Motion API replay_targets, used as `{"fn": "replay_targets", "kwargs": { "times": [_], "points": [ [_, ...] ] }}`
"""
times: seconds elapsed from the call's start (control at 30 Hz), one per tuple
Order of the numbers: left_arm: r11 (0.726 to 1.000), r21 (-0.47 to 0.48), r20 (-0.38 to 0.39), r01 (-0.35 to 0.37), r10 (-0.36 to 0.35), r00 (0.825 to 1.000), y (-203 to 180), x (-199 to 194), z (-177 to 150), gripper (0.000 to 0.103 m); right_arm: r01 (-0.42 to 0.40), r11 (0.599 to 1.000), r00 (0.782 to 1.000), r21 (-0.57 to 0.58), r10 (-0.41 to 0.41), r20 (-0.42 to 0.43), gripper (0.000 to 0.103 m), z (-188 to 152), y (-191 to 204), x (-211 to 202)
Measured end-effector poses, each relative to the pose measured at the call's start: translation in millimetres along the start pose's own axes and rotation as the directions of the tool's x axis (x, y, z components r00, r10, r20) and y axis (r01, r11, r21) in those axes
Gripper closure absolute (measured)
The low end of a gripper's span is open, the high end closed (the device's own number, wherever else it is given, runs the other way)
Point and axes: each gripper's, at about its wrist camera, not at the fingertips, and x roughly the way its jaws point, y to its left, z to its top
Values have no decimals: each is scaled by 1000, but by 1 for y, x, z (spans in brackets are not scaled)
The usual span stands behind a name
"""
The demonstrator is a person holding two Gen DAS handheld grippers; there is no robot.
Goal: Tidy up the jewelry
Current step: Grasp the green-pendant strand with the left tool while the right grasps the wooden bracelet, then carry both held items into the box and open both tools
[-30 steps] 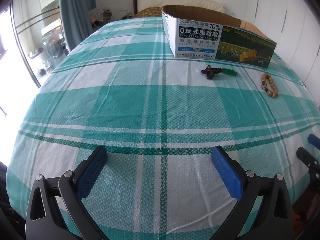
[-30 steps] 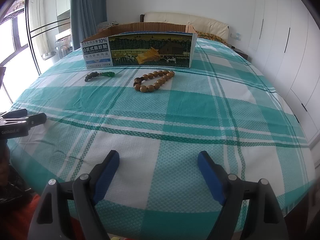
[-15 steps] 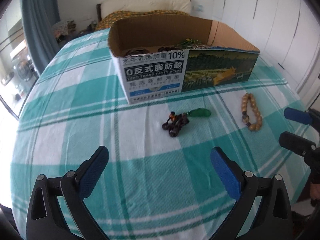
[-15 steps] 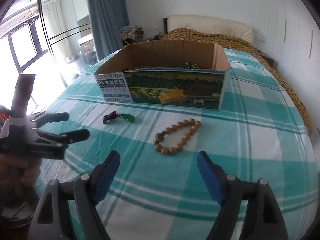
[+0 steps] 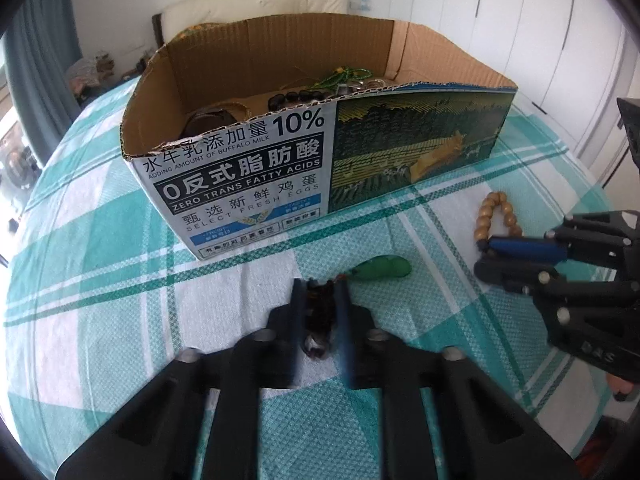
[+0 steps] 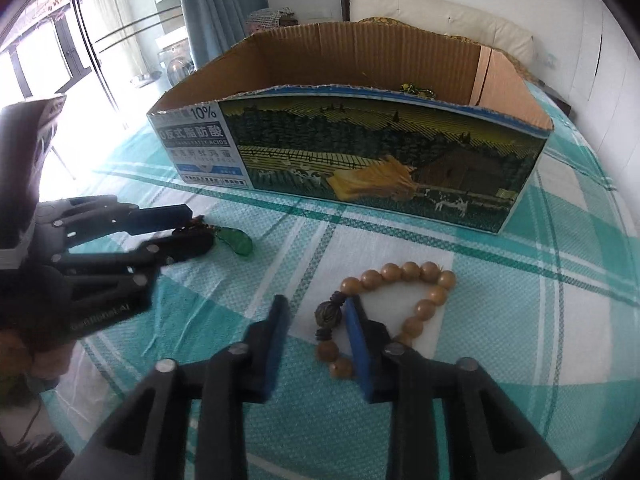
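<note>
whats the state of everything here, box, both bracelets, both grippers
cardboard box: open-topped, upright on the bed, jewelry inside
dark bead bracelet: on the bedspread, pinched between jaws
wooden bead bracelet: flat on the bedspread, jaws straddling one side
left gripper: shut on the dark bead bracelet
right gripper: open, low over the beads

The left gripper [image 5: 320,296] sits low with its fingers nearly together. The right gripper [image 6: 316,320] is low too, fingers partly apart.

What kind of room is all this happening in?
Most likely a bedroom at home. The work surface looks like a bed with a green checked sheet, a padded headboard stands behind the cardboard box, and white wardrobe doors and a blue curtain line the walls.
</note>
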Motion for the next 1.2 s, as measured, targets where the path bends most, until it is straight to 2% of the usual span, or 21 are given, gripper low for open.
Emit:
{"fn": "replay_targets", "kwargs": {
  "times": [0.13,0.33,0.6,0.73,0.87,1.0,1.03,1.1,1.13,1.2],
  "points": [
    [997,-59,4,42,-41,999,10,-19,2,95,-30,999,999,19,30,27,89,-2,-1,-17],
    [987,-115,84,108,-98,992,17,-78,13,96,-116,991,987,60,109,120,89,16,-18,-75],
    [983,-135,208,124,-95,973,32,-148,75,96,-190,981,959,31,179,219,89,74,-38,-135],
    [987,-136,223,87,-55,973,42,-142,113,96,-187,982,953,20,176,247,89,114,-47,-141],
    [987,-149,190,56,-27,981,48,-109,139,96,-168,985,964,27,159,215,89,141,-56,-122],
    [987,-158,133,28,-7,991,50,-73,141,96,-156,987,978,33,150,145,89,154,-60,-79],
    [987,-162,119,21,-1,993,50,-64,141,96,-159,986,980,40,153,127,89,149,-58,-73],
    [985,-170,93,10,6,996,50,-48,139,95,-189,980,979,62,183,85,88,148,-61,-48],
    [985,-174,79,-8,22,997,48,-41,137,94,-212,974,976,81,207,73,86,145,-62,-41],
    [984,-173,67,-29,41,997,46,-37,132,79,-246,961,969,129,238,70,82,142,-67,-28]
  ]
}}
